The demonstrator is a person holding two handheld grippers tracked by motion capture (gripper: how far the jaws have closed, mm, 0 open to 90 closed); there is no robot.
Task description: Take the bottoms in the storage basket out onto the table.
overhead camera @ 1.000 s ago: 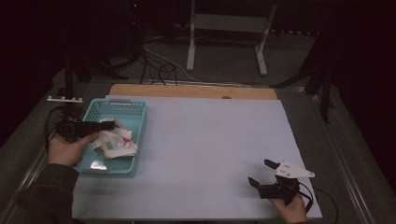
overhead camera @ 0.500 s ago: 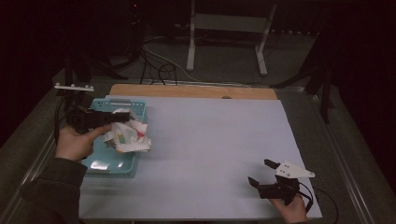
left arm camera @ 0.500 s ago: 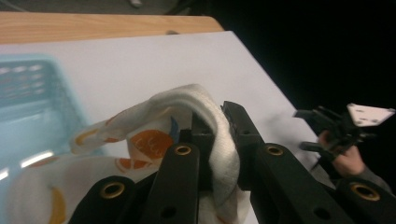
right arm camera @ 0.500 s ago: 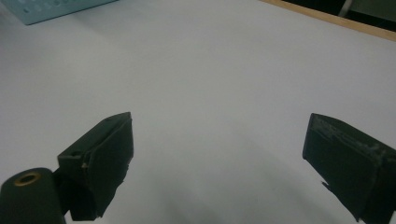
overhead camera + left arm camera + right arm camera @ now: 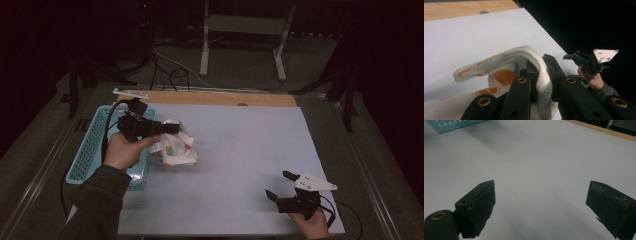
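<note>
A white cloth with orange and blue prints (image 5: 177,147) hangs from my left gripper (image 5: 172,128), lifted just right of the blue basket (image 5: 92,145). In the left gripper view a fold of the cloth (image 5: 541,72) is pinched between the two black jaws of that left gripper (image 5: 539,65). My right gripper (image 5: 280,186) rests low near the table's front right, its jaws spread wide. In its own view the right gripper (image 5: 541,202) has nothing but white table surface between its jaws.
The white table cover (image 5: 240,150) stretches across the middle. A wooden strip (image 5: 220,98) runs along the far edge. Cables (image 5: 170,75) and a metal stand (image 5: 240,30) lie on the dark floor beyond.
My left gripper has carried the cloth up out of the basket and to the right, over the white surface. The right gripper has stayed where it was.
</note>
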